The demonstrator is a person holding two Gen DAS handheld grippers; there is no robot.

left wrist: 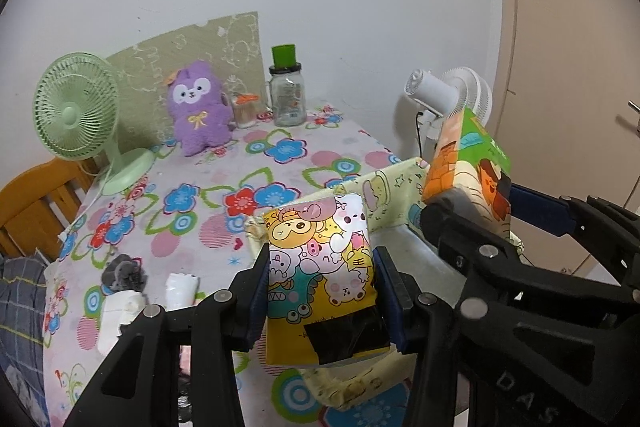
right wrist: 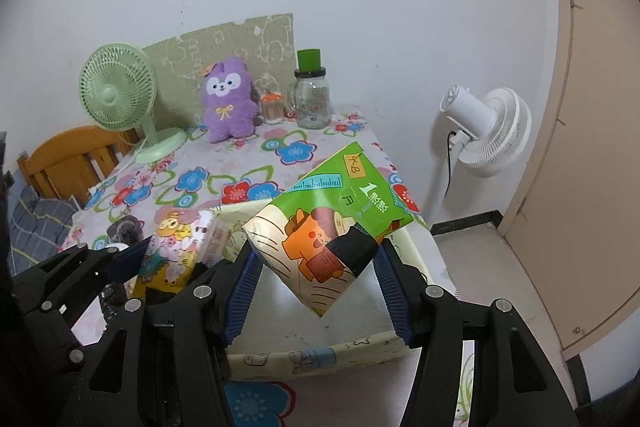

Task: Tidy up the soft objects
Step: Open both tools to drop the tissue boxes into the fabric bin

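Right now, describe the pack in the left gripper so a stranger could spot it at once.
Start at the floral tablecloth, then come to its near edge, where a pale yellow fabric box sits. The left gripper holds a soft pack over it. Unlike the green-and-orange pack beside it, this one is yellow, crowded with cartoon animals, with black tape at its base.

The box (right wrist: 320, 351) floor under the right gripper's (right wrist: 316, 291) green packet (right wrist: 340, 223) is partly hidden.

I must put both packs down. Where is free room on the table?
Free: the cloth box, whose floor shows bare below both packs, and the tablecloth between the green fan and the box. Crowded: the back edge, around the purple plush and jar.
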